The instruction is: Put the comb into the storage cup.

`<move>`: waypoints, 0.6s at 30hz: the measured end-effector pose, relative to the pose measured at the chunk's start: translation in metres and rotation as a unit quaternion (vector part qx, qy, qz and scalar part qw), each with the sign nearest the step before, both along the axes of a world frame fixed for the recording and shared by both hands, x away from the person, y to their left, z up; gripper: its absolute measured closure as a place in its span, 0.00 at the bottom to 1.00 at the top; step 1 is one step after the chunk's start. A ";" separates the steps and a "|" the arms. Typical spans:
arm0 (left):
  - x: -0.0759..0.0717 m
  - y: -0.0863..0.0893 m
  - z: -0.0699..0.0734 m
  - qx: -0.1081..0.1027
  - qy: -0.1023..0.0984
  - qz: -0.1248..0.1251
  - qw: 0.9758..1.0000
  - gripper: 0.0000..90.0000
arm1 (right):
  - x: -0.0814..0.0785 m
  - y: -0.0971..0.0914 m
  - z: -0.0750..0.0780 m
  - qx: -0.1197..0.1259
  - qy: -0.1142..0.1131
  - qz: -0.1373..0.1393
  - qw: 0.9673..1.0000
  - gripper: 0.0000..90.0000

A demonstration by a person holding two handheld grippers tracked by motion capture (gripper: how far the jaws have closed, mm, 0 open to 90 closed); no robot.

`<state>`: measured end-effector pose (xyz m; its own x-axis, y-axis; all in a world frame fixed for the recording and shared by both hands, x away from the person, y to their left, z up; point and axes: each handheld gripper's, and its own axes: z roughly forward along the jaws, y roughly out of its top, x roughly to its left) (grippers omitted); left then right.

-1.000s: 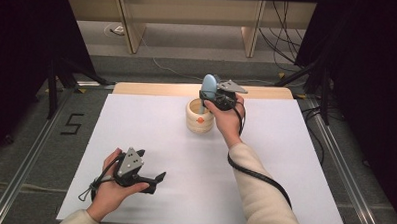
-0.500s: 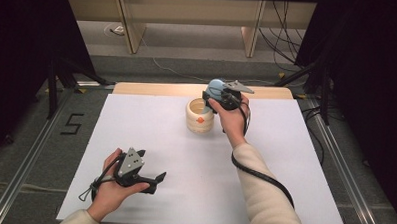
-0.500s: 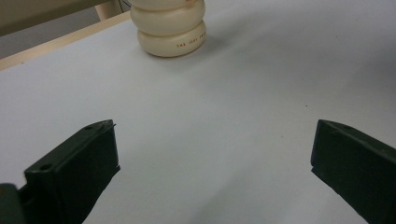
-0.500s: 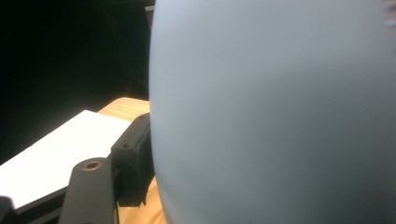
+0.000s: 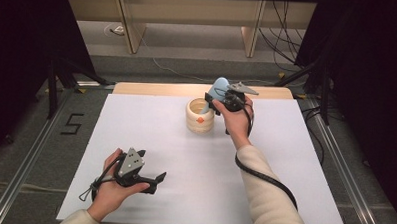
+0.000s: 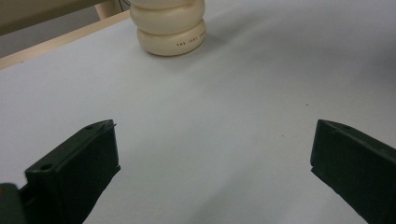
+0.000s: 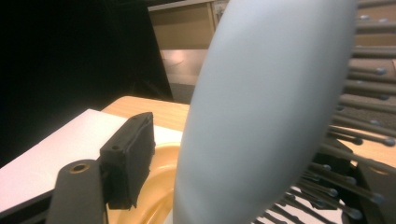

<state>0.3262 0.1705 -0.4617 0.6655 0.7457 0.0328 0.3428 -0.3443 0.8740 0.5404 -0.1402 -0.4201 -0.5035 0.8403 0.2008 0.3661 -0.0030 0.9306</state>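
A cream ribbed cup stands at the far middle of the white table; the left gripper view has it at the top. A light-blue hairbrush stands in it, head up and leaning right. My right gripper is at the cup's right rim, with the brush between its jaws. They have just been opening, and the left finger stands apart from the brush. My left gripper rests near the front left, open with nothing between its fingers.
A white sheet covers the table, and a wooden strip runs along its far edge. Metal rails and cables lie on the floor on both sides. A "5" mark is on the floor at the left.
The right gripper's jaws have spread away from the brush, and the brush has tipped slightly to the right in the cup. The left hand and its gripper have stayed where they were.
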 end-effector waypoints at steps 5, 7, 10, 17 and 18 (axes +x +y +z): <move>0.000 0.000 0.000 0.000 0.000 0.000 1.000 0.00 | -0.001 -0.003 -0.001 0.000 0.002 -0.001 1.000 0.27; 0.000 0.000 0.000 0.000 0.000 0.001 1.000 0.00 | -0.001 -0.004 -0.003 -0.001 0.005 -0.003 1.000 0.25; 0.000 0.000 0.000 0.000 0.000 0.001 1.000 0.00 | -0.001 -0.005 -0.004 -0.002 0.007 -0.004 1.000 0.24; 0.000 0.000 0.000 0.000 0.000 0.000 1.000 0.00 | -0.003 -0.005 -0.005 -0.003 0.005 -0.003 1.000 0.22; 0.000 0.000 0.000 0.000 0.000 0.001 1.000 0.00 | -0.003 -0.005 -0.006 -0.003 0.004 -0.003 1.000 0.21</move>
